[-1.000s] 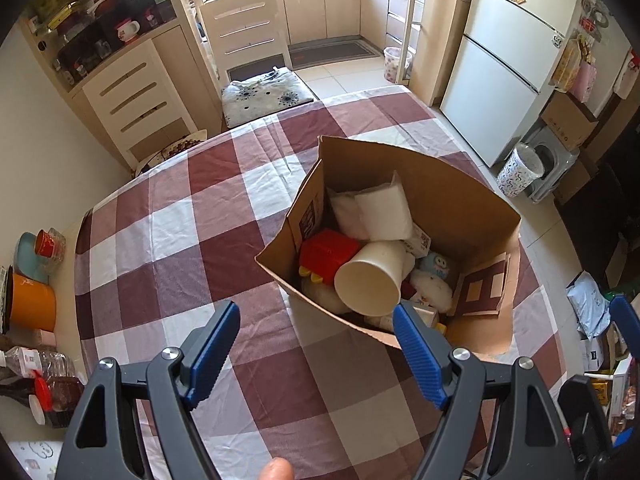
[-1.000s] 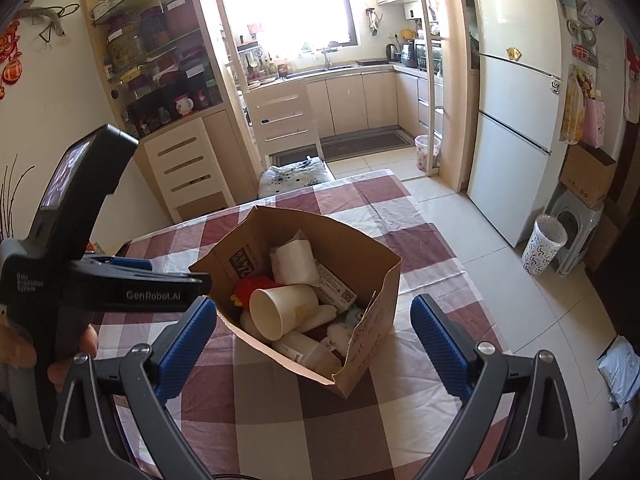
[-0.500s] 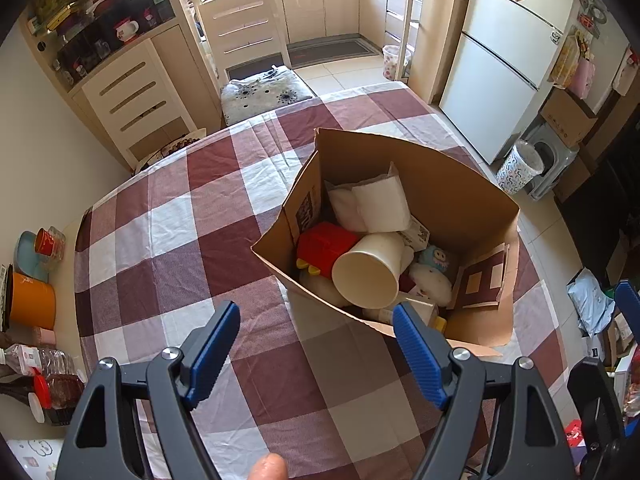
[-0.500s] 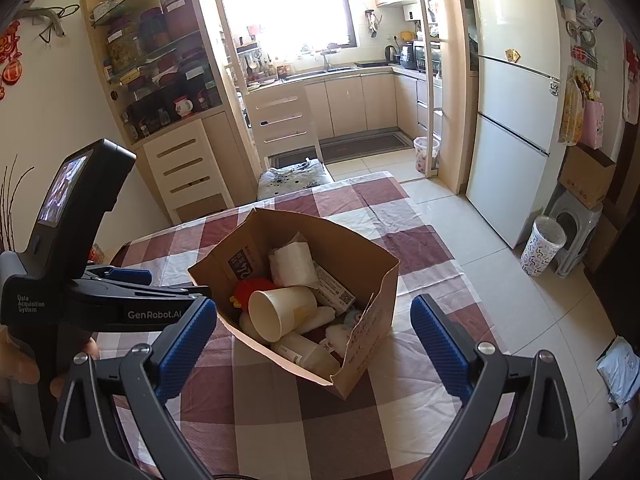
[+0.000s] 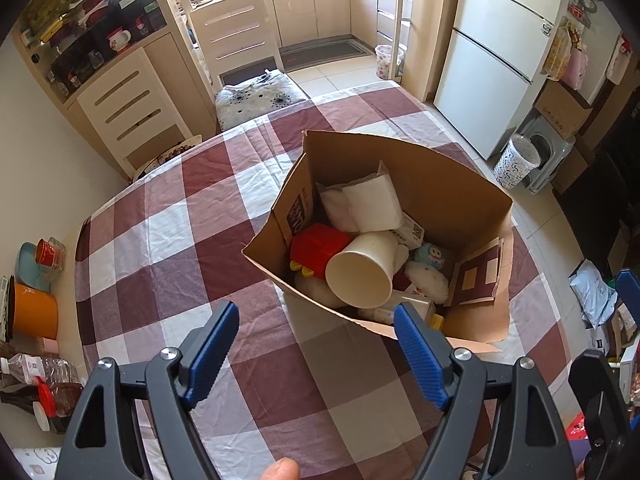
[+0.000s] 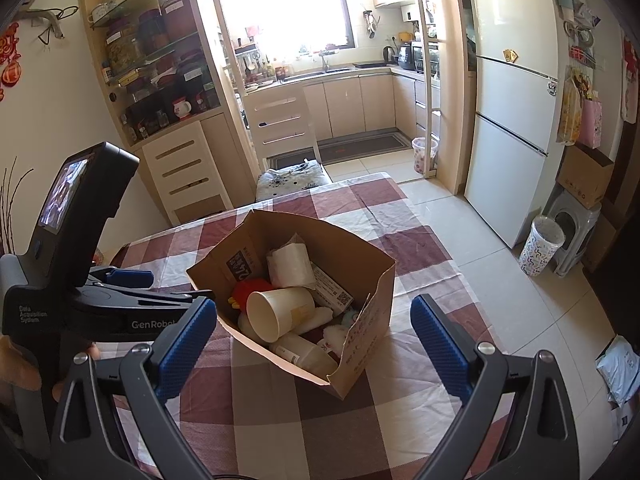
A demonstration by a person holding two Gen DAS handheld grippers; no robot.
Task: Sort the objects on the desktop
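Cardboard box [image 5: 452, 184] holds paper cup [image 5: 360, 276], red toy [image 5: 314, 246], tissue pack [image 5: 374, 202]

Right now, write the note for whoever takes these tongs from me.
Left tongs: open, empty, above the checked tablecloth just short of the cardboard box.
Right tongs: open, empty, aimed at the same box from its near corner.
Things: all in the box, which stands open on the table. A paper cup lies on its side on top, mouth toward the tongs; a red toy lies beside it, white tissue packs behind, a small plush and cartons underneath.
Done: nothing taken out that these views show.
Left: lift the items out and sort them; the cup looks the easiest first grab.
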